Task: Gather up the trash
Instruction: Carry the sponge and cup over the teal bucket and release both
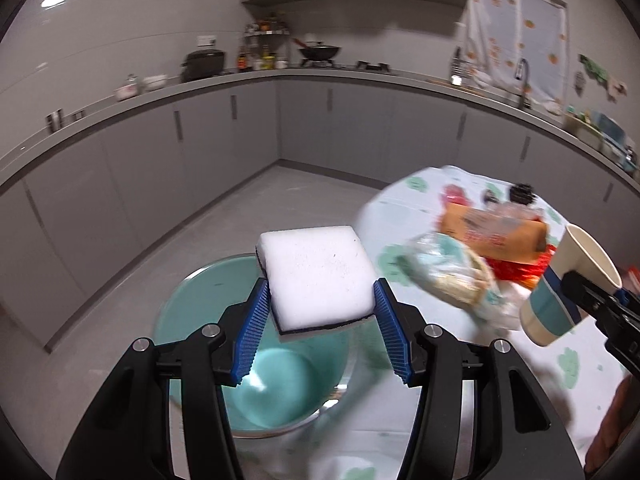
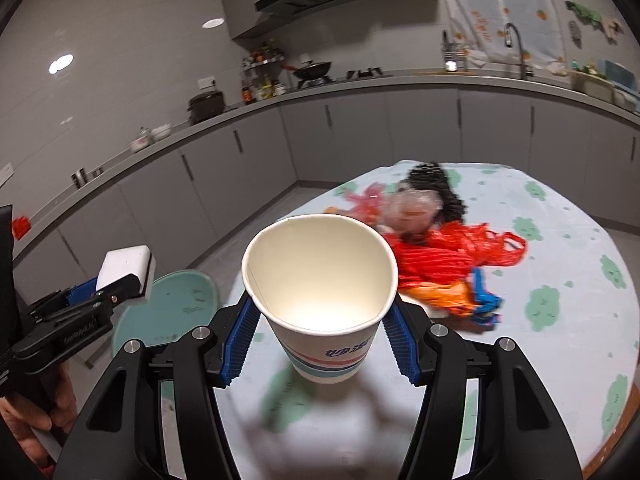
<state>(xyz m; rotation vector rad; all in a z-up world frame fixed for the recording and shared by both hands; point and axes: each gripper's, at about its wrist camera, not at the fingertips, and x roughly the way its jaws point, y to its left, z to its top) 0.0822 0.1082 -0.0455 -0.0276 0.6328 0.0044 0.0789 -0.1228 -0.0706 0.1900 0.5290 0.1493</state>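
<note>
My left gripper (image 1: 320,312) is shut on a white sponge (image 1: 318,276) with a dark underside, held above the open teal trash bin (image 1: 192,300). The sponge also shows in the right wrist view (image 2: 126,266), with the bin (image 2: 176,304) below it. My right gripper (image 2: 320,320) is shut on an empty paper cup (image 2: 320,280) with blue and red stripes, held above the table's near edge. The cup shows at the right of the left wrist view (image 1: 568,280). More trash lies on the table: an orange-red plastic bag (image 2: 452,256), a clear wrapper (image 2: 412,208) and an orange packet (image 1: 492,236).
The round table has a pale cloth with green cloud prints (image 2: 560,240). The bin stands on the grey floor at the table's left. Grey cabinets and a counter (image 1: 280,76) with a wok, jars and a sink run along the back walls.
</note>
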